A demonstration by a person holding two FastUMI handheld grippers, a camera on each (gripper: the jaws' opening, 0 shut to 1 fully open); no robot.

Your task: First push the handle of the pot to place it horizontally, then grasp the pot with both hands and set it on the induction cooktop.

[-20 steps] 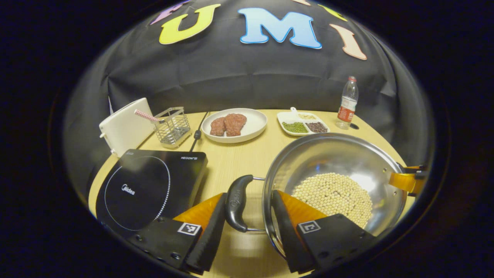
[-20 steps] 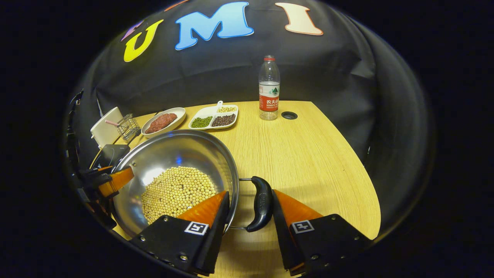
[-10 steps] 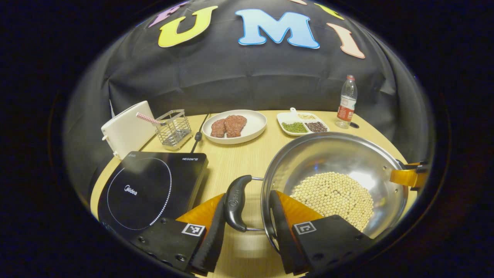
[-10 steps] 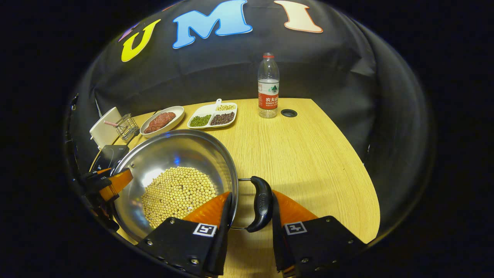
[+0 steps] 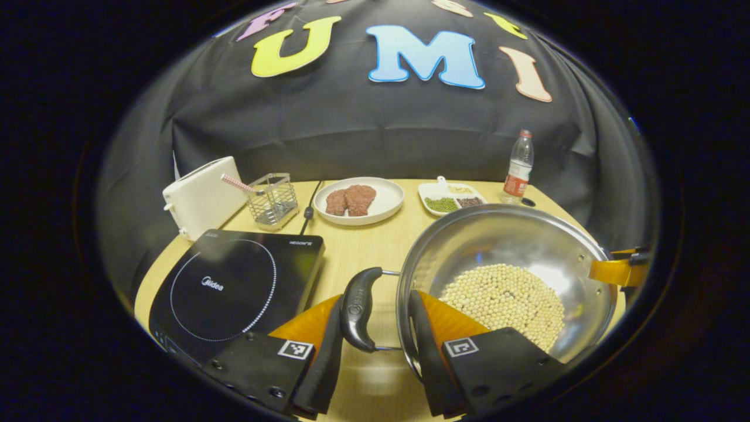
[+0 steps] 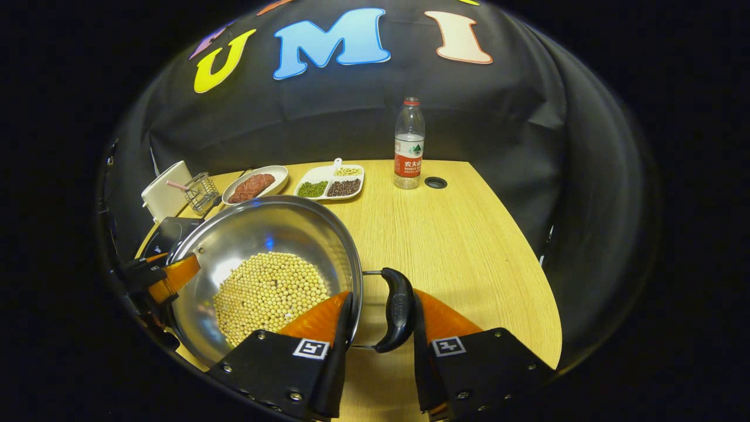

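The left gripper (image 5: pixel 375 328) is closed around the pot's black left handle (image 5: pixel 358 308) — one finger on the outside of it, the other inside the rim. The right gripper (image 6: pixel 378 328) holds the black right handle (image 6: pixel 398 309) the same way. Between them is the shiny pot (image 5: pixel 504 246), full of pale round beans (image 5: pixel 504 296), over the wooden table (image 6: pixel 457 246). The black cooktop (image 5: pixel 234 281) lies just to the pot's left, apart from it. Farther back are a plate of meat (image 5: pixel 358 200), a dish of beans (image 5: pixel 450 196), a water bottle (image 6: pixel 408 143), a wire basket (image 5: pixel 272 199) and a white box (image 5: pixel 199 196)
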